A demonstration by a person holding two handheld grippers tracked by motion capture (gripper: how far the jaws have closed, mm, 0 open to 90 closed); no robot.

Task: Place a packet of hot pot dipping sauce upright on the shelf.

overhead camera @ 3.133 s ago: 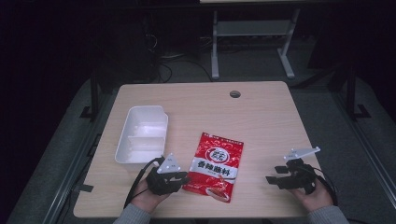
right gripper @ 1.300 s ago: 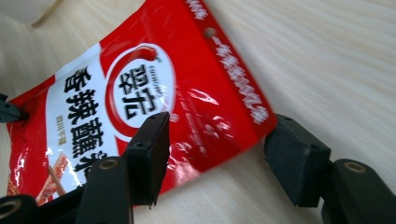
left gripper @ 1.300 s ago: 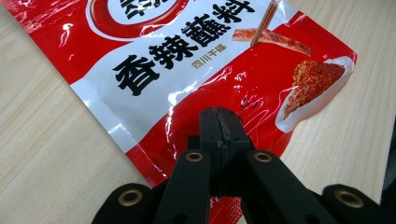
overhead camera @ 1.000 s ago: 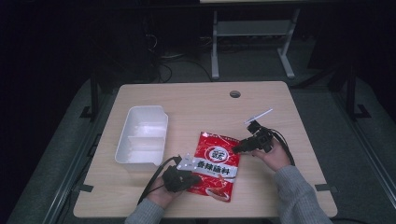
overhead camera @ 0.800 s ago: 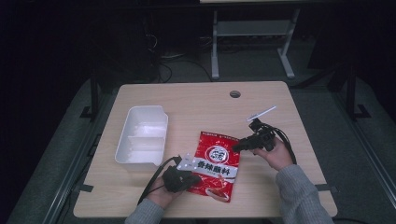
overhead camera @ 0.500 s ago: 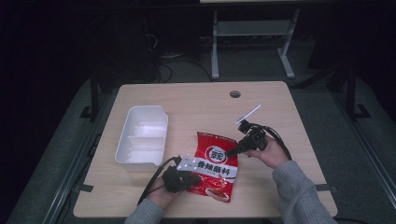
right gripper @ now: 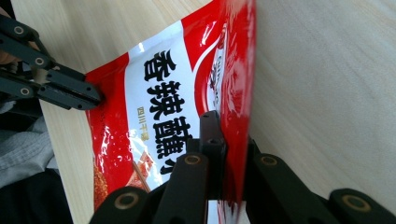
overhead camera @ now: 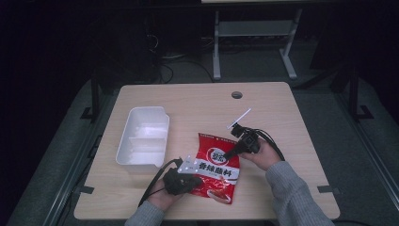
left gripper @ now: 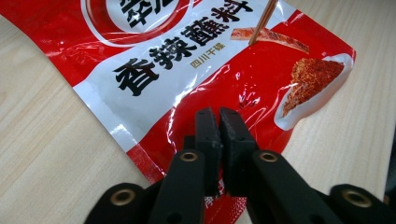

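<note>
Gripping from both sides now, we have the red seasoning packet (overhead camera: pixel 217 165) lying on the counter (overhead camera: pixel 197 99) near its front edge, just right of the white divided tray (overhead camera: pixel 143 141). Our left tongs (left gripper: pixel 219 135) look pressed together on the packet's near edge, jaws nearly touching with the foil between them. Our right tongs (right gripper: pixel 224 154) are clamped on the opposite edge, and that edge stands lifted, folded up off the wood.

What worries us: the film is glossy and slick, so a firm pull could let one edge slide out of the jaws. If we pull the two sides apart too sharply, we judge the seam might split and scatter powder across the counter. The bite on each side looks shallow, which adds to that risk.

Room to move is generous. The far half of the counter lies bare up to the round cable hole (overhead camera: pixel 236 94), and the right side is open too. Leftward, the tray sits close, so a swing that way could clip its rim.
</note>
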